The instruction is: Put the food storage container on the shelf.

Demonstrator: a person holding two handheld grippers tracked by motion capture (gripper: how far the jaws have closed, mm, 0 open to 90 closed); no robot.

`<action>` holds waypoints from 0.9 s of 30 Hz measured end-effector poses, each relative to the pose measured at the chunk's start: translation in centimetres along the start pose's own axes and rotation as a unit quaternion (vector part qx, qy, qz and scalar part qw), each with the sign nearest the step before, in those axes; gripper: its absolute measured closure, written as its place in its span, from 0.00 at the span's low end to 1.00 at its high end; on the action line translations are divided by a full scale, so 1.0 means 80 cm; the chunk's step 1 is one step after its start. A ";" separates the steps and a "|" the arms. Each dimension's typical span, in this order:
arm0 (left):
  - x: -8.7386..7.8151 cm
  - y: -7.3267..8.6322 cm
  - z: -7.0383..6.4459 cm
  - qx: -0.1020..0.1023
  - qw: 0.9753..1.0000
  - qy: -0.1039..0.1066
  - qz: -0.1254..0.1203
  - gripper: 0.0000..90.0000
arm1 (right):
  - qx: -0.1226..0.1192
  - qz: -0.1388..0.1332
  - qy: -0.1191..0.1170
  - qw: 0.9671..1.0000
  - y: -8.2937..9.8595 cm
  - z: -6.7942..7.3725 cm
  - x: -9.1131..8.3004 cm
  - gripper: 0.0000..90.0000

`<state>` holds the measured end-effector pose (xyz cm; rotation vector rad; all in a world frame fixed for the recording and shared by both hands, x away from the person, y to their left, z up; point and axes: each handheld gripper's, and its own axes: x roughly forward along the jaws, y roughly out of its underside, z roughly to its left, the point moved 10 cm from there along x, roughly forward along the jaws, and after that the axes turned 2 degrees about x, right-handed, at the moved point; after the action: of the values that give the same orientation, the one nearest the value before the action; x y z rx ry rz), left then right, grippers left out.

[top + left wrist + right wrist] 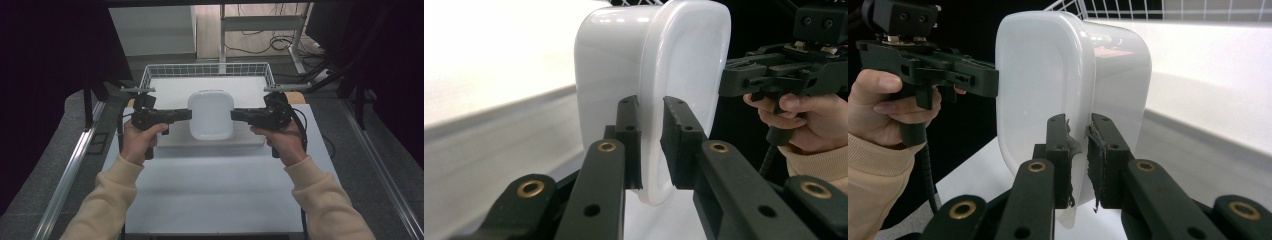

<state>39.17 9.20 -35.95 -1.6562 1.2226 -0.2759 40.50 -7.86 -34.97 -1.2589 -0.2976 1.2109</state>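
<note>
A white, rounded plastic container (211,114) with its lid on is held between both grippers over a raised white board (250,141). My left gripper (189,114) grips its left edge and my right gripper (233,114) its right edge. In the left gripper view, the two black jaws of the left gripper (651,142) are shut on the container's (624,55) protruding rim, with the right gripper (729,77) at the far side. The right gripper view shows the right gripper (1079,160) pinching the same rim of the container (1043,75), opposite the left gripper (993,82).
A white wire basket (207,70) stands just behind the container. The white tabletop (210,190) stretches toward the person. Metal rails run along the left (70,170) and right (385,175). A desk frame and cables (280,42) are on the floor at the back.
</note>
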 end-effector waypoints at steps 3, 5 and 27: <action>0.001 -0.013 0.002 0.003 1.000 0.000 -0.001 0.88 | -0.001 -0.002 0.001 1.000 -0.010 -0.003 0.000 0.89; 0.001 -0.020 0.004 0.002 1.000 0.001 0.000 0.88 | -0.003 -0.003 0.000 1.000 -0.019 -0.005 0.000 0.89; 0.013 -0.086 0.038 -0.020 1.000 0.001 0.004 0.88 | 0.025 0.003 -0.015 1.000 -0.088 -0.033 0.016 0.89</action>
<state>45.71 9.92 -32.12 -1.6855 1.2419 -0.2493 46.71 -7.16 -30.60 -1.2009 -0.2846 1.2353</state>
